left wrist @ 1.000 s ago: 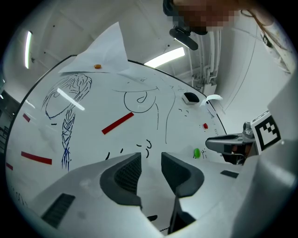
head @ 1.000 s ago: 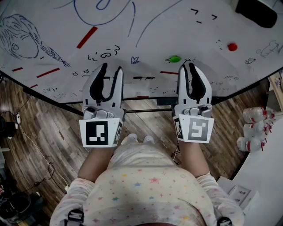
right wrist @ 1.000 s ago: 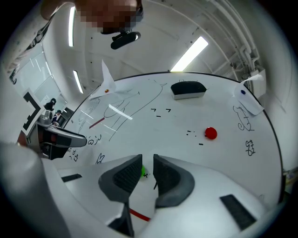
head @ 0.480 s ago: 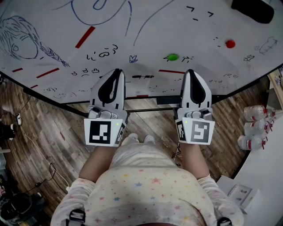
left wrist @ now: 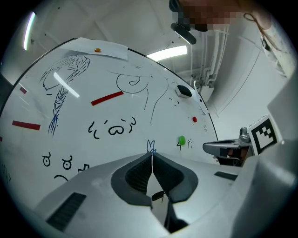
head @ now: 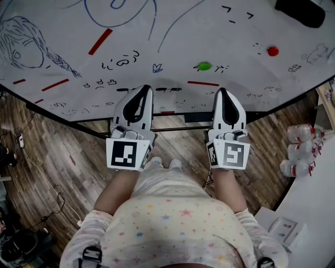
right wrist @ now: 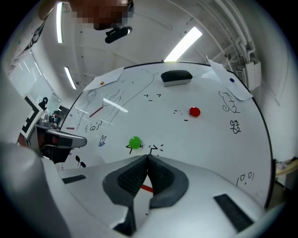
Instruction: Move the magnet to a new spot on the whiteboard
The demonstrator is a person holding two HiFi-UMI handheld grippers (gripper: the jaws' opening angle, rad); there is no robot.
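Observation:
A green round magnet (head: 204, 66) sticks to the whiteboard (head: 209, 31), with a red round magnet (head: 272, 51) further right. My left gripper (head: 145, 88) sits at the board's lower edge, left of the green magnet; its jaws have just been closing and now stand shut with nothing between them. My right gripper (head: 222, 90) is shut and empty too, just below the green magnet and apart from it. The left gripper view shows the green magnet (left wrist: 181, 140) to the right of the shut tips (left wrist: 151, 153). In the right gripper view it (right wrist: 135, 142) lies just beyond the tips (right wrist: 147, 156).
A black eraser (head: 301, 11) rests at the board's top right. Red strips (head: 102, 43) and pen drawings cover the board. The board's stand and wooden floor lie below. Several bottles (head: 301, 152) stand at the right by a white surface.
Both grippers' jaws went from open to shut, holding nothing. Both grippers drew back a little from the board toward its lower edge.

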